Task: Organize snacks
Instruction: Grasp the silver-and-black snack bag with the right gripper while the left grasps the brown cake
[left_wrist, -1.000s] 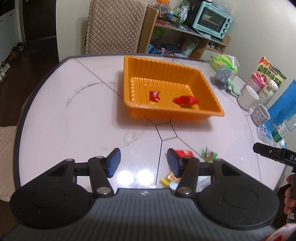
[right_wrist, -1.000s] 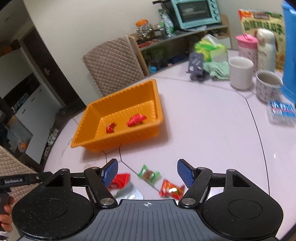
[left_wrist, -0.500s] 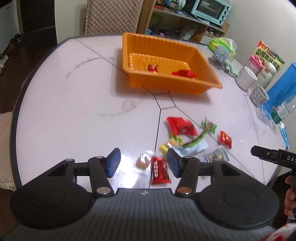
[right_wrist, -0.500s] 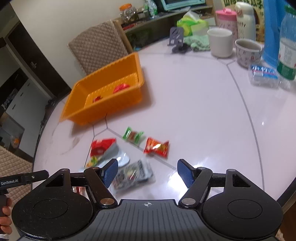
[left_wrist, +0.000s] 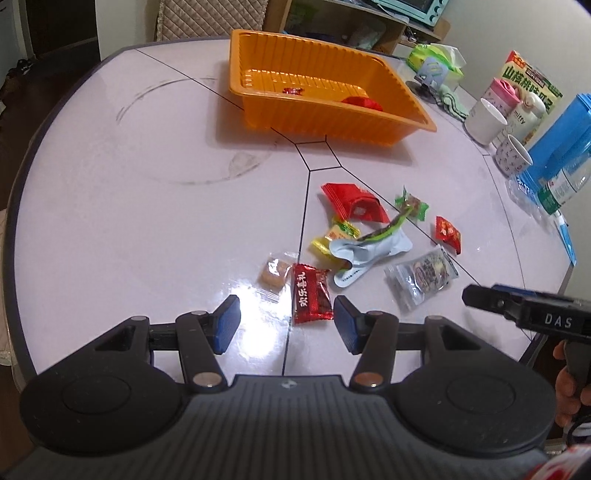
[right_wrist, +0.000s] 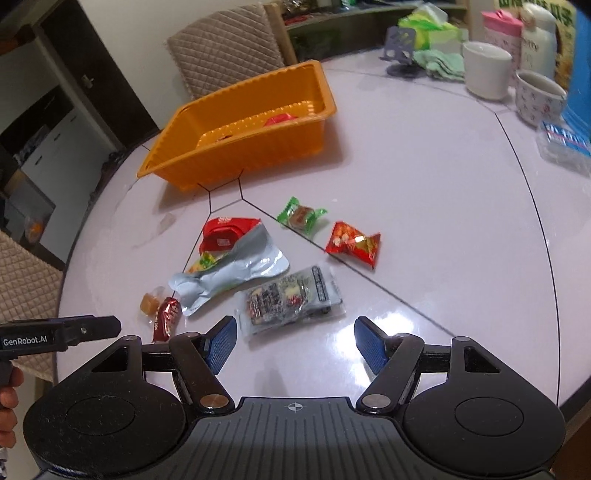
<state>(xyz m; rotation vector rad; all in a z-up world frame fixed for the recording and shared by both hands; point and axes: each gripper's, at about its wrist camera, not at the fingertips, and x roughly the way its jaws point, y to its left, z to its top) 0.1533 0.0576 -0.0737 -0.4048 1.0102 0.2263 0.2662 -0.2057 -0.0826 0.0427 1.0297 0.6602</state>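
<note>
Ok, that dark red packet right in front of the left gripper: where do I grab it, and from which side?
The dark red packet lies flat on the table, long axis pointing away from the left gripper. Probably best to come straight down from above and pinch across its narrow middle, one finger on each long edge. The clear-wrapped candy touches its left edge, so keep that finger tight in.

Setting: a home dining area. Evidence: a round white surface (left_wrist: 147, 192) carrying mugs (right_wrist: 487, 70) and a tissue pack (left_wrist: 439, 61); quilted chairs (right_wrist: 225, 51); a wooden shelf (left_wrist: 332, 22) holding a toaster oven (left_wrist: 413, 5); shoes (left_wrist: 14, 74) on the floor.
</note>
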